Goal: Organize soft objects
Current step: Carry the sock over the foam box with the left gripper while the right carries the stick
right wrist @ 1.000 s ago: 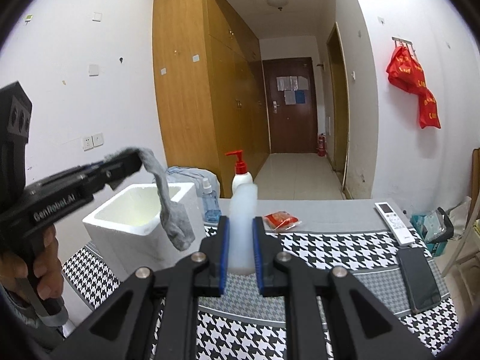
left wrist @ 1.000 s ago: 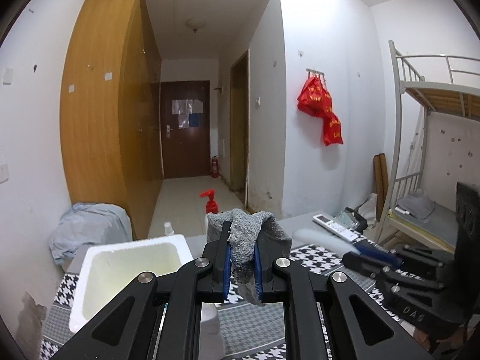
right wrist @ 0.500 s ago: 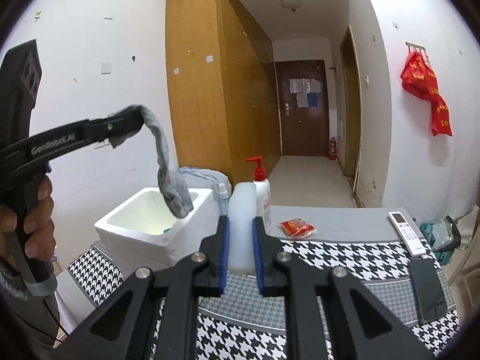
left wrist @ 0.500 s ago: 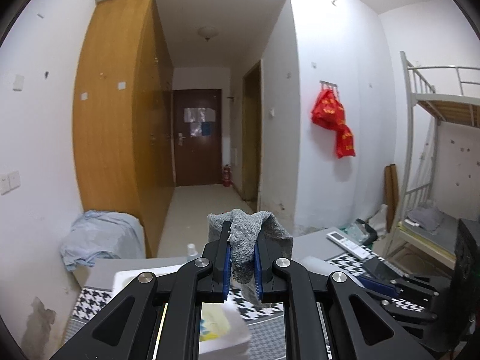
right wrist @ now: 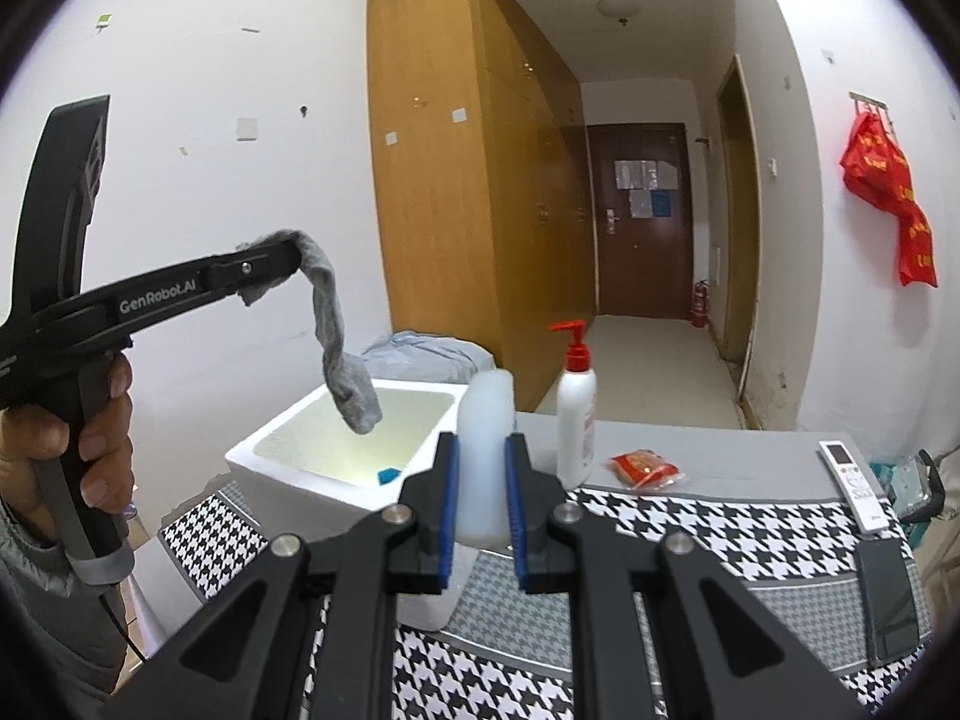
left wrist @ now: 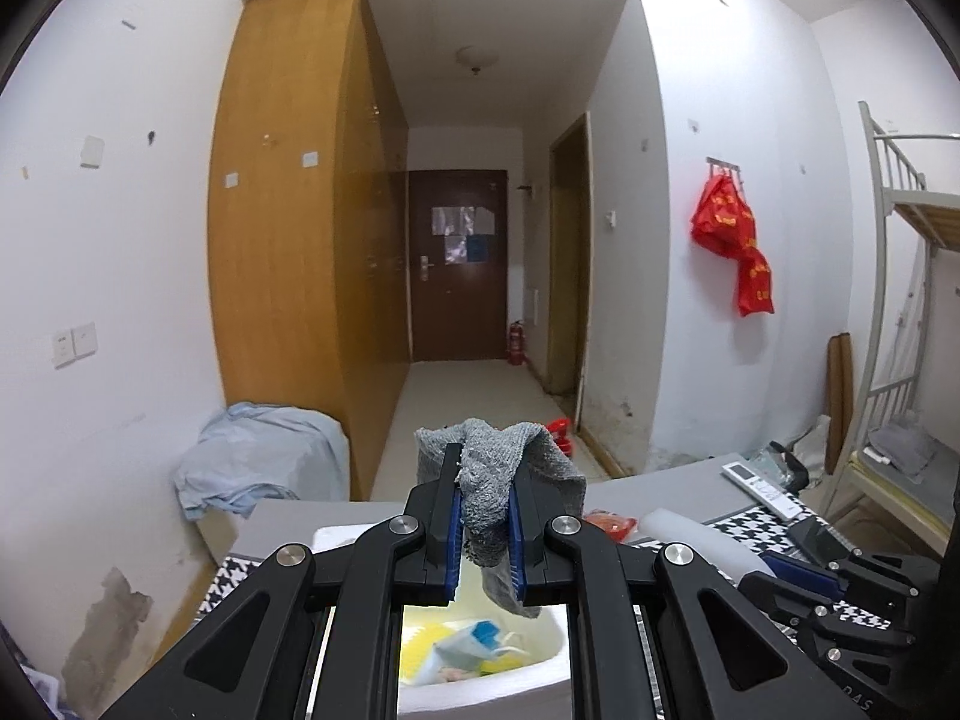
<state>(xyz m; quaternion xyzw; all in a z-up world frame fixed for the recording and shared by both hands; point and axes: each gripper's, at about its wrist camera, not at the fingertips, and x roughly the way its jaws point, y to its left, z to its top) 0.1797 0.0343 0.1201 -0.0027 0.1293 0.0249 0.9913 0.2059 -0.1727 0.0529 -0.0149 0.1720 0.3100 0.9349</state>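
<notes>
A white pump bottle (right wrist: 575,414) with a red top stands on the houndstooth cloth (right wrist: 708,531). To its right lies a red packet (right wrist: 643,467). Far right lie a white remote (right wrist: 851,480) and a dark phone (right wrist: 891,597). Red bags (right wrist: 894,192) hang on the right wall.

Both grippers: black linkage arms, silver pivot screws, blue pads (right wrist: 448,516). Left gripper (right wrist: 264,267) marked "GenRobot.AI", grey tape on grip. Bare hand (right wrist: 78,438), grey sleeve.
</notes>
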